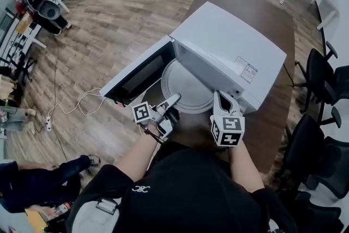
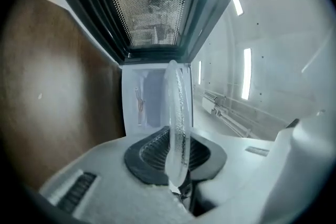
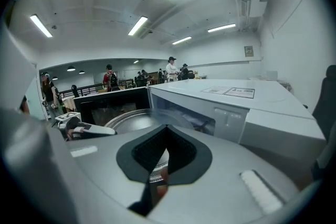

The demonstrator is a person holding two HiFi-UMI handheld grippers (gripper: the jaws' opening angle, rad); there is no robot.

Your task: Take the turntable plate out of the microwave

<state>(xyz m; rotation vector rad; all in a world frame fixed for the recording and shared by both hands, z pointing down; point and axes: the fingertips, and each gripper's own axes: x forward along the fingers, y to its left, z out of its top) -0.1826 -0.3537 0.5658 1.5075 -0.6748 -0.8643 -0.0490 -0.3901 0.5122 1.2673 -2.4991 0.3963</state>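
We see the glass plate (image 1: 188, 84) lying flat and partly out of the microwave (image 1: 229, 41), its near half sticking past the open front while the far half sits under the roof of the oven. The left gripper (image 1: 174, 98) is clamped on the plate's near left rim. In the left gripper view the rim runs edge-on between the two dark pads (image 2: 147, 152), which press on it from both sides, and the gripper is rolled so that the plate looks upright there.

The right gripper (image 1: 220, 96) sits just beside the plate's right edge, close to the microwave's front right corner. In the right gripper view we find its jaws drawn together to a thin slit. Nothing is clamped between them, and a bit of the plate's rim shows through the slit beyond and below.

The microwave door (image 1: 136, 76) stands swung open to the left, its dark window facing us. The white microwave stands on a brown table (image 1: 275, 117). Black chairs (image 1: 322, 73) stand along the table's right side. On the wooden floor (image 1: 109, 24) to the left a white cable leads to a power strip (image 1: 48, 125), and a person in dark blue (image 1: 32, 180) is at the lower left.
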